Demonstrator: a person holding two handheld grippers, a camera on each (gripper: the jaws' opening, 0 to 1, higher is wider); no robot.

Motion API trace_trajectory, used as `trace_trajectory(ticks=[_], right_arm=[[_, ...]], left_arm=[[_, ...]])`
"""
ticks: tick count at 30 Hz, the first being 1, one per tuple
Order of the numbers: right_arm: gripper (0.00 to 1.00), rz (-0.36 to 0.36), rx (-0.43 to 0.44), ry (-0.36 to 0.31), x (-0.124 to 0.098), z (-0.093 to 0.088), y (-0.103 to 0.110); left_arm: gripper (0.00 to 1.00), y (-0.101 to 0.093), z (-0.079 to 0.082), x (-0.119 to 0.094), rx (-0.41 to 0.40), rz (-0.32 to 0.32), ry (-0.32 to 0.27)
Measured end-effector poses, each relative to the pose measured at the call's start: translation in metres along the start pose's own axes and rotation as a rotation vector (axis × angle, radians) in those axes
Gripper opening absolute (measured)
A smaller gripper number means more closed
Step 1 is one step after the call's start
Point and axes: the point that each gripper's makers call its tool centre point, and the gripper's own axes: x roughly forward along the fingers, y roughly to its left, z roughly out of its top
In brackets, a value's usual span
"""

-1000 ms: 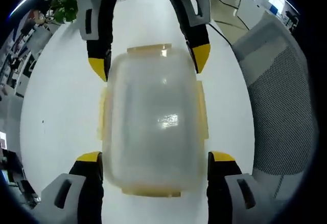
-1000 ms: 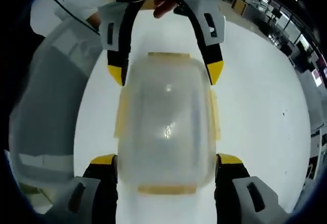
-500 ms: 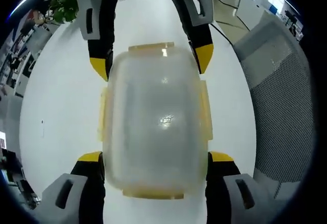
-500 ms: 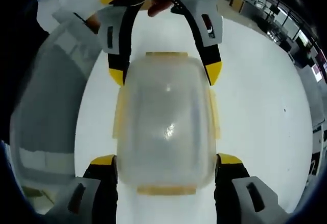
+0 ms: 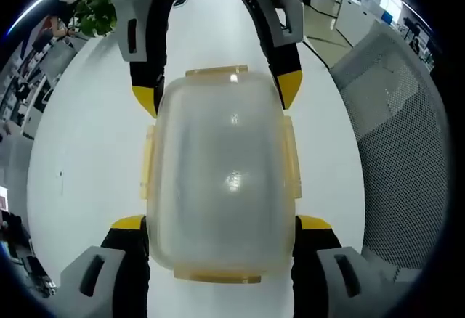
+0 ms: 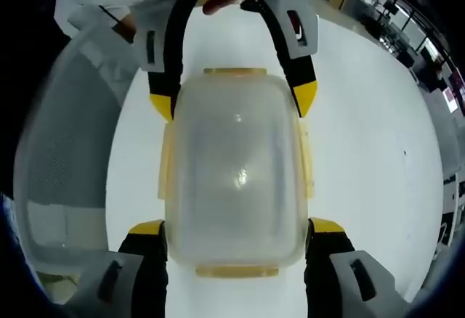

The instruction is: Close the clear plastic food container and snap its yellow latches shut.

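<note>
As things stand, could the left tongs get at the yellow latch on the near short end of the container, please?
Probably yes, after backing off a little: the left tongs straddle the container, and the near latch lies between their jaws with nothing covering it.

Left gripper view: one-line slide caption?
Clear container with yellow latches on a white table, bracketed at opposite ends by both hand-held grippers.

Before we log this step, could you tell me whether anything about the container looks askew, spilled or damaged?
Nothing stands out. The container sits flat on the white table with its lid on squarely, and its yellow latches lie along its sides. The left gripper and right gripper straddle opposite ends. No spill or crack shows.
</note>
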Motion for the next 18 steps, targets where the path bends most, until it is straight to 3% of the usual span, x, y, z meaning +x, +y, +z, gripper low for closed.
trace_trajectory(ticks=[18], right_arm=[[0.79,-0.013,0.005,-0.036,0.013,0.038,-0.003]], left_arm=[[0.81,0.001,-0.037,-0.01,-0.013,0.004,-0.002]])
